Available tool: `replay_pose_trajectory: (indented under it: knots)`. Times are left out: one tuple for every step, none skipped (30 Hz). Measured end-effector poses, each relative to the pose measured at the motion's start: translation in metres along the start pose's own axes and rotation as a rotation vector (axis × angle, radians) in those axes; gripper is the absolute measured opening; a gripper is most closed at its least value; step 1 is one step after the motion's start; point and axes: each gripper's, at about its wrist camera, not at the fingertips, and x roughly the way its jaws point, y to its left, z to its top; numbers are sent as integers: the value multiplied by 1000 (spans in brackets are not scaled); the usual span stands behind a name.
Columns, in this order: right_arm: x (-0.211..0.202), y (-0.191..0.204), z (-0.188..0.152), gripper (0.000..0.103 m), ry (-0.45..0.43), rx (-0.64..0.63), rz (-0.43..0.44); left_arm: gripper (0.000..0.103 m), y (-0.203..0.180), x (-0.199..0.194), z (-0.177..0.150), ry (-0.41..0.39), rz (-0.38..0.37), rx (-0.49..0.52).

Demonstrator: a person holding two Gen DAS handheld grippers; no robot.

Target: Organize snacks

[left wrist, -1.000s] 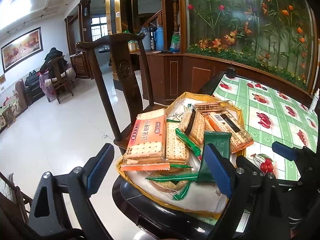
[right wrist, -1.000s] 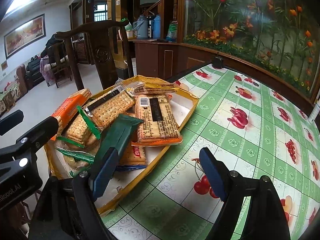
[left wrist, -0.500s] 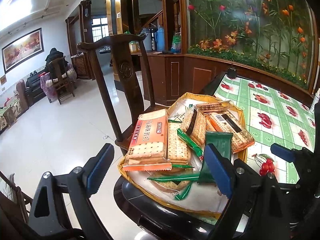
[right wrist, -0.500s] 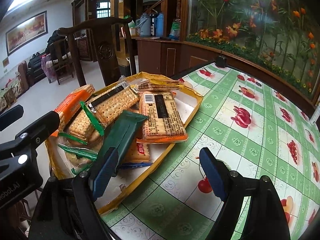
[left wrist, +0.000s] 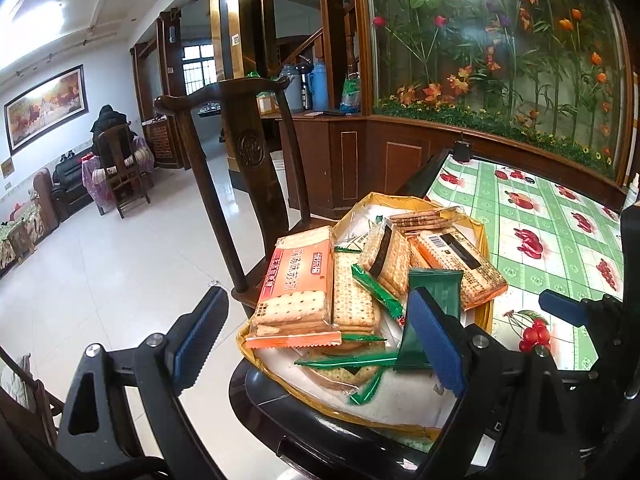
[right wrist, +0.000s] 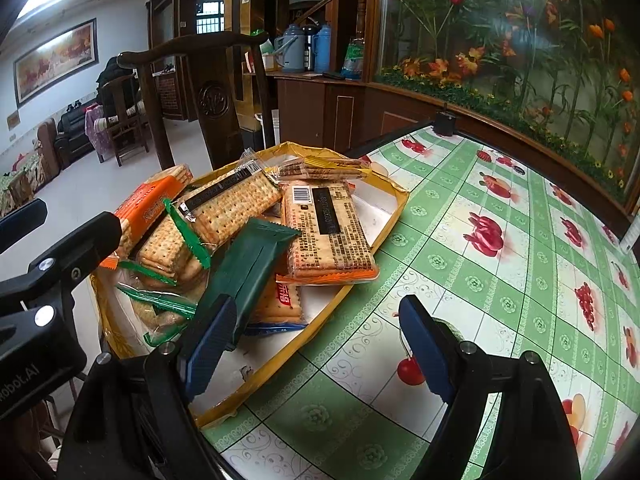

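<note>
A yellow tray (left wrist: 485, 236) (right wrist: 394, 220) on the table corner holds several cracker packets. Among them are an orange packet (left wrist: 298, 280) (right wrist: 148, 208), a dark green packet (left wrist: 434, 284) (right wrist: 248, 264) and a barcode-labelled packet (left wrist: 456, 260) (right wrist: 324, 232). Clear packs with green ends (left wrist: 354, 296) lie between them. My left gripper (left wrist: 318, 340) hovers open just short of the tray's near edge, nothing between its blue pads. My right gripper (right wrist: 316, 346) is open too, straddling the tray's right rim above the cloth, touching nothing.
A green tablecloth with fruit prints (right wrist: 500, 280) covers the table to the right of the tray. A dark wooden chair (left wrist: 240, 152) stands close behind the tray. A wood-and-glass partition with flowers (left wrist: 500, 80) runs along the table's far side.
</note>
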Motion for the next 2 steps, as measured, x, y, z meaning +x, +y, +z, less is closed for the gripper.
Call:
replay_pose_trajectory:
  knots:
    - [0, 0, 0, 83, -1, 0, 0, 91, -1, 0, 0, 1, -6, 2]
    - [0, 0, 0, 83, -2, 1, -2, 91, -3, -1, 1, 1, -8, 5]
